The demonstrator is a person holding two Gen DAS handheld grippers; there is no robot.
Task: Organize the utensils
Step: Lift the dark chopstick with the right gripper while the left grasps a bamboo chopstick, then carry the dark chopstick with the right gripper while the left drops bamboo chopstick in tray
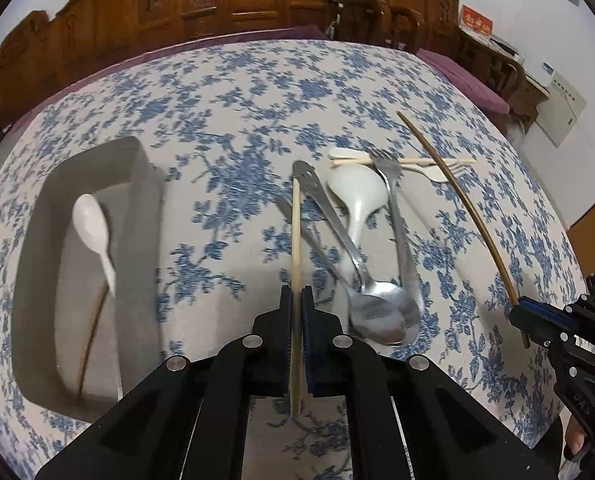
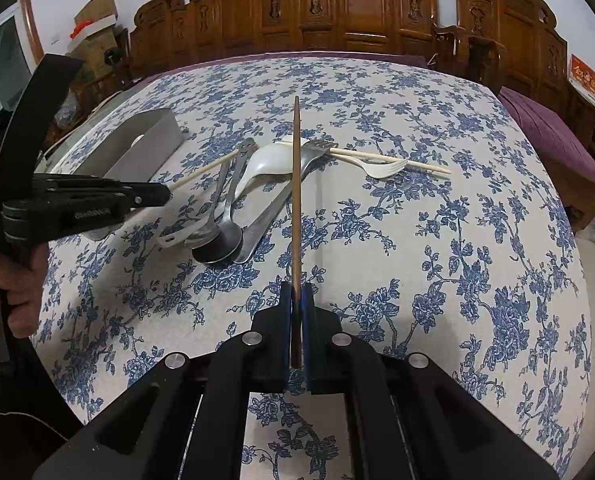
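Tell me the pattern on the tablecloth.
The tablecloth is off-white with a blue floral print of blossoms and leafy vines, clearest in the right wrist view.

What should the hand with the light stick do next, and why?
Probably carry the light chopstick left to the gray tray. The left gripper is shut on it, and the tray already holds a white spoon and a dark chopstick.

Both handheld grippers angle down over the table, jaws closed. The left gripper (image 1: 296,300) pinches a pale chopstick (image 1: 296,240) that runs between its pads. The right gripper (image 2: 296,296) clamps a dark chopstick (image 2: 296,200) the same way. A hand (image 2: 15,280) wraps the left gripper's handle.
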